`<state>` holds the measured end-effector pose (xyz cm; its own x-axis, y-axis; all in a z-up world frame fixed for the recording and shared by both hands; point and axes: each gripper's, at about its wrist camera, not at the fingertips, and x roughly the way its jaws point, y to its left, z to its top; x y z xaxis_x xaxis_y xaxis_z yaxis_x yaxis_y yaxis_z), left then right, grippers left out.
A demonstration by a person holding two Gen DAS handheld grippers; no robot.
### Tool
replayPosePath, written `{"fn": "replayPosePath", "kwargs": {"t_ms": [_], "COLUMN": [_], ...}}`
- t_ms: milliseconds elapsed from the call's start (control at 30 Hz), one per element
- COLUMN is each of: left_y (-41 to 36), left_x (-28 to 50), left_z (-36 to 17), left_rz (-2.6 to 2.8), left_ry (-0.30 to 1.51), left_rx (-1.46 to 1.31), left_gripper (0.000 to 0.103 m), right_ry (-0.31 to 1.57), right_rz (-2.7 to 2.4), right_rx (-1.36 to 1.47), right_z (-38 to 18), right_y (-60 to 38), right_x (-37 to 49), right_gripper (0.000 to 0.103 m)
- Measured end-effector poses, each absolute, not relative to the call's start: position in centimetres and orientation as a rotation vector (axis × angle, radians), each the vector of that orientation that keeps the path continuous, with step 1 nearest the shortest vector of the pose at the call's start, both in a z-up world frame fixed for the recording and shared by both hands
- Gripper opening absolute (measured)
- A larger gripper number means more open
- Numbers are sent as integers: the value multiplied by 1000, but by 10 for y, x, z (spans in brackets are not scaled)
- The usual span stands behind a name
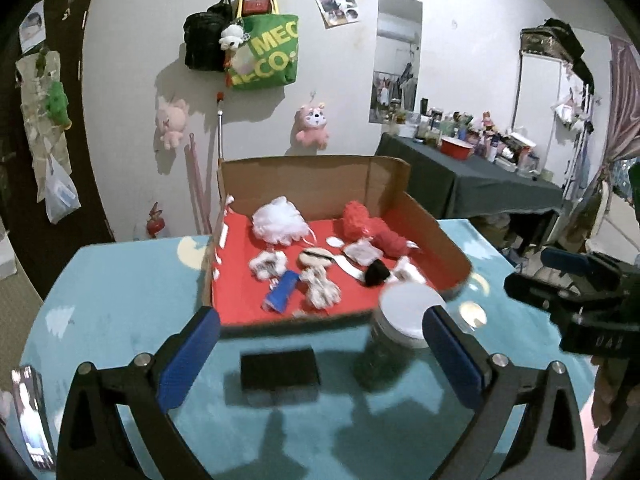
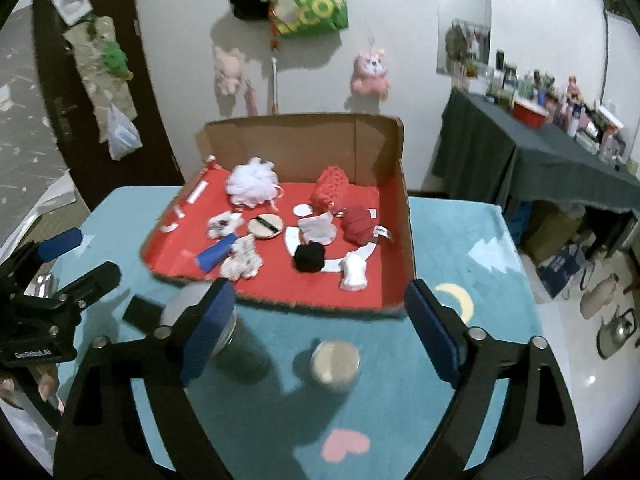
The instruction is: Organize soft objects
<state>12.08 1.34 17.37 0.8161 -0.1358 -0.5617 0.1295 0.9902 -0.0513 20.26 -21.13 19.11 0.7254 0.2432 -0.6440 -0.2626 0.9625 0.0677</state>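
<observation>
- A person is holding two black grippers with blue finger pads over a teal tablecloth [image 2: 460,240]; the left gripper [image 1: 320,352] and the right gripper [image 2: 316,316] are both spread wide, pinching nothing.
- In the middle of each frame, a shallow cardboard tray with a red lining [image 1: 240,300] is sitting on the cloth, and the soft things are already lying inside it.
- Toward the tray's back are resting a white mesh bath pouf [image 1: 280,222] and a red knitted pouch [image 1: 357,216]; a red yarn ball [image 2: 357,222] is lying at the right.
- Nearer the front are lying a round beige powder puff with a black strap [image 2: 265,226], a black pompom [image 2: 309,256], small white patterned cloths [image 2: 242,260] and a blue roll [image 2: 214,256].
- At the lower centre, outside the tray, are standing a silver-lidded glass jar [image 1: 404,316], a smaller jar [image 2: 335,362] and a flat black block [image 1: 280,366].
- Whether sorting is starting or ending cannot be told from this scene.
- For any pick, I would judge it best to be closing slowly on one piece alone, gripping its bulk, not a trailing ribbon.
</observation>
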Motion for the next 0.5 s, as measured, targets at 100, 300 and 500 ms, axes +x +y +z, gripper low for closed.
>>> {"fn": "replayPosePath", "kwargs": {"t_ms": [100,300,500], "left_y": [11,4,-3], "left_x": [100,80,83], "left_z": [161,121,76], "left_rz": [-141,-100,-94], "left_ry": [599,636,729], "left_rx": [-28,-47,-39], "left_gripper": [103,103,103], "right_ry": [666,629,711], "right_rz": [277,228,220], "right_rx": [-64,-102,-41], "right_z": [188,151,102], "right_y": [-209,-208,-215], "right_x": [167,121,115], "right_gripper": [91,97,97]}}
